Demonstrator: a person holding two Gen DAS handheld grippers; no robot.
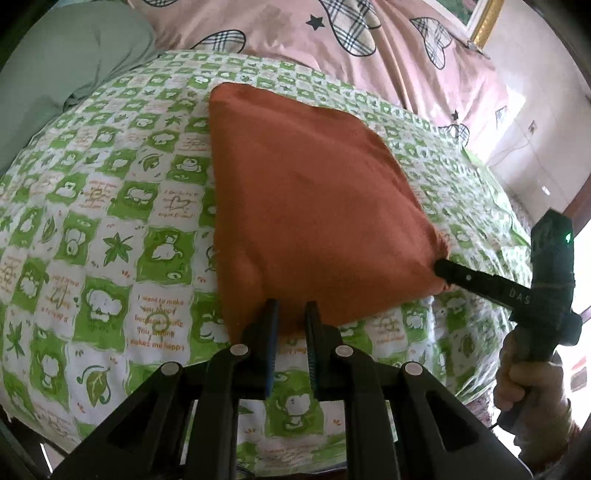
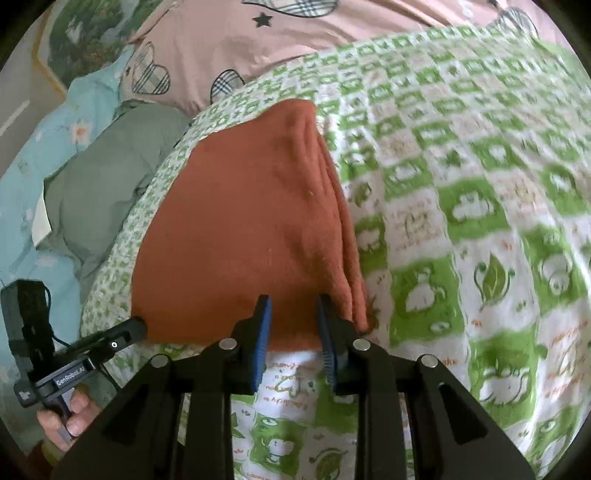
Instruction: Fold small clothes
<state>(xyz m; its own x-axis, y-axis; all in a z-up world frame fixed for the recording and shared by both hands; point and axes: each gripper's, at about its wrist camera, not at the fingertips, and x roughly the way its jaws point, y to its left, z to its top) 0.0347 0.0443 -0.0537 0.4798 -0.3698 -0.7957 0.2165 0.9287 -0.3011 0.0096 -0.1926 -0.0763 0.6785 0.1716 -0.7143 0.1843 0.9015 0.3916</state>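
Orange cloth [image 1: 306,206] on green-checked bedsheet [image 1: 122,229]

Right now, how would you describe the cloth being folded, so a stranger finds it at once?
Look at the bed's green-and-white checked sheet. On its middle lies a folded rust-orange cloth, plain, unlike the pink quilt and grey-green pillow behind.

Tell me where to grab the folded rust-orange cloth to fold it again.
Take the folded rust-orange fleece cloth by its near hem's two corners, coming in low from the near side. It lies flat on the green checked sheet, layered edges stacked on the right.
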